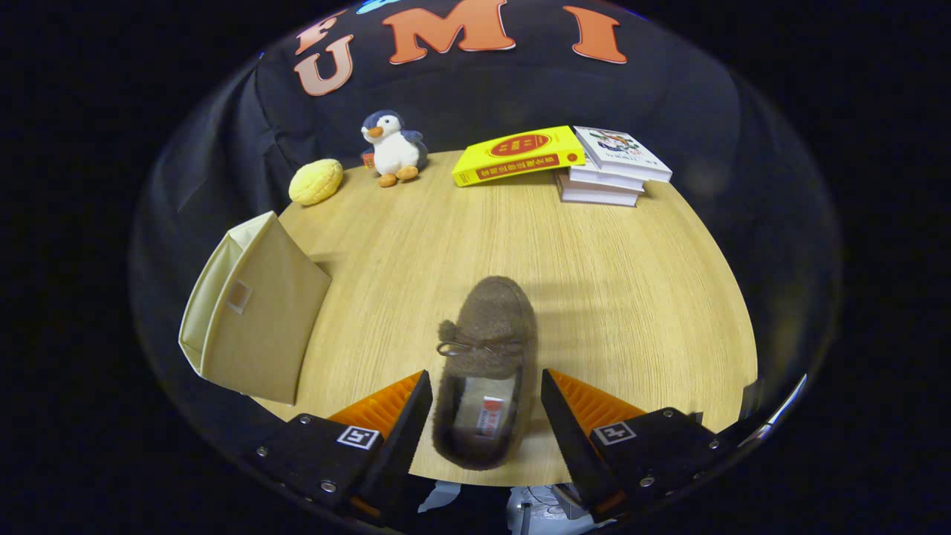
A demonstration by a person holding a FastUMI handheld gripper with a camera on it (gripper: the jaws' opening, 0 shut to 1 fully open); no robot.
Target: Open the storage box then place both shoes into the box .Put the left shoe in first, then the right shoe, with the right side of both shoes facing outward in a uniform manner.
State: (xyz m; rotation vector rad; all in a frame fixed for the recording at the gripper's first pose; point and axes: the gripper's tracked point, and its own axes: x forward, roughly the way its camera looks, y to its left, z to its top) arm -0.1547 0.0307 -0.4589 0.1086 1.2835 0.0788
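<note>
Far across the worktop point(594, 297) sit a plush penguin point(392, 148) and a yellow bun point(316, 181) at eleven o'clock, and a yellow book point(518, 155) leaning on stacked books point(605, 178) at one. The storage box point(252, 323) stands at ten o'clock. Bare wood lies to the right. The brown shoe point(487, 371) lies with its heel between the wide-open fingers of the claw point(487, 416), untouched.

Your gripper point(487, 401) has its fingers spread apart, with the heel part of the shoe point(487, 371) between them, not touching; its toe points ahead. The storage box point(252, 323) stands left of the shoe on the table point(631, 297). Far behind, you have a round cushion point(316, 181), a penguin toy point(392, 148) and stacked books point(605, 174) in a row.
</note>
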